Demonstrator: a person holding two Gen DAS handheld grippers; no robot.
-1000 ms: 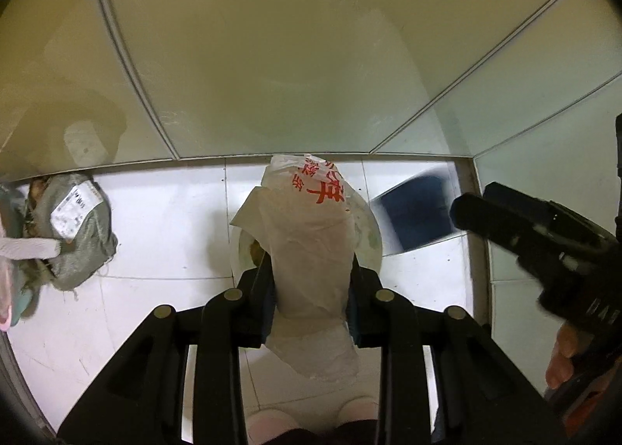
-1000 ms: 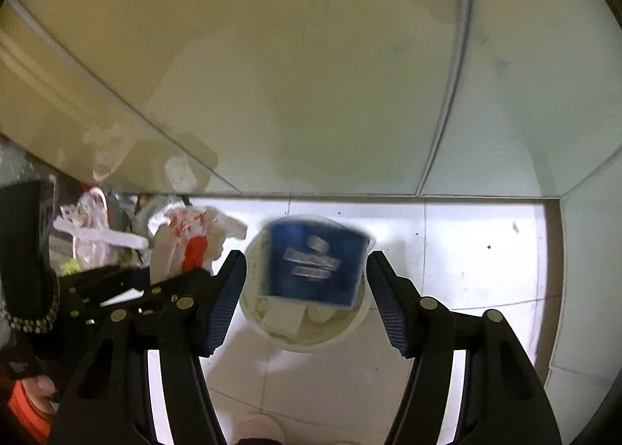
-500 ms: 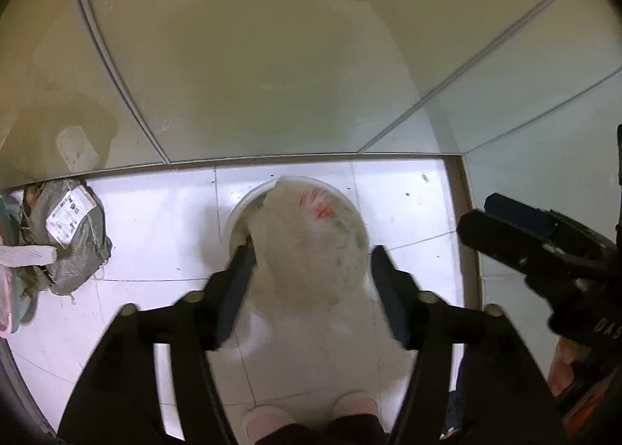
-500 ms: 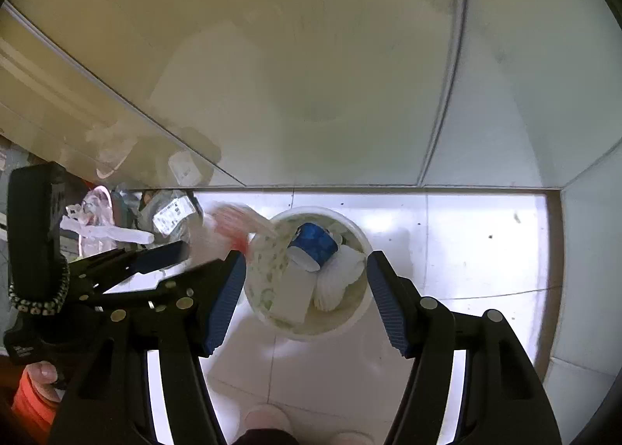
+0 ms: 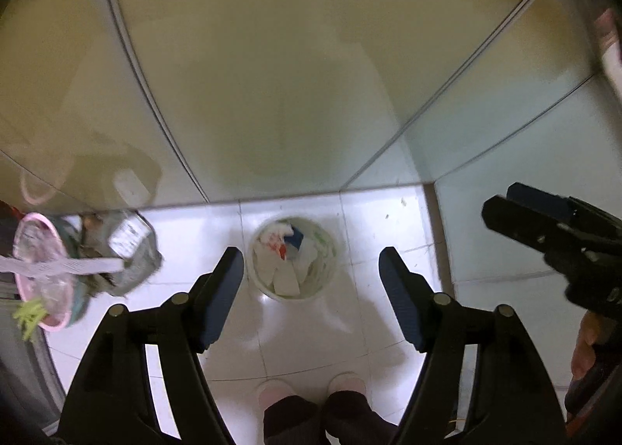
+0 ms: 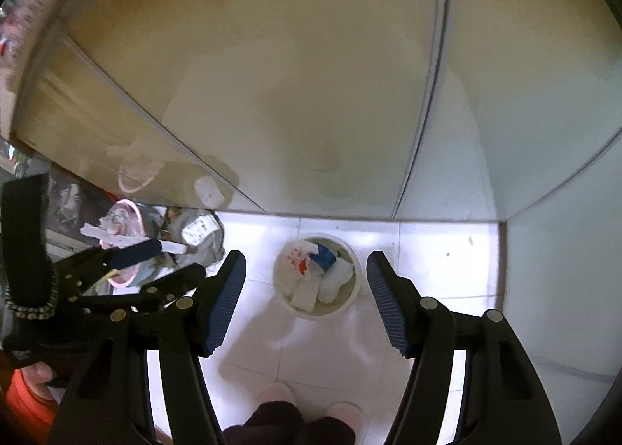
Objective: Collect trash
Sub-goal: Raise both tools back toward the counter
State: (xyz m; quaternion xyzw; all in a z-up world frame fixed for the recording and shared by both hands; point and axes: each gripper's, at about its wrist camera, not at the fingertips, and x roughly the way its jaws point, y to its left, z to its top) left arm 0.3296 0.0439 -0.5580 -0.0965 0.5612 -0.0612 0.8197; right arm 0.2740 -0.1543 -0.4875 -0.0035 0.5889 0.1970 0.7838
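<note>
A white bin [image 5: 331, 277] stands on the white tiled floor far below both grippers. In it lie a white bag with red print [image 5: 274, 246], a blue cup [image 5: 297, 237] and white paper scraps. My left gripper [image 5: 311, 254] hangs high over the bin, open, with nothing between its fingers. My right gripper [image 6: 305, 255] is also open and empty above the bin [image 6: 280, 289], where the blue cup [image 6: 324, 256] and the printed bag [image 6: 297, 256] show. Each gripper appears at the edge of the other's view.
A grey bag with a white label [image 5: 128, 246] and a pink basin [image 5: 39, 270] of clutter sit left of the bin. Frosted glass panels [image 5: 272, 95] close off the back and a wall [image 5: 525, 250] the right. The person's pink slippers [image 5: 276, 392] stand just before the bin.
My left gripper opened and the printed bag dropped into the bin. The blue cup fell in as well. Both grippers have risen well above the bin.
</note>
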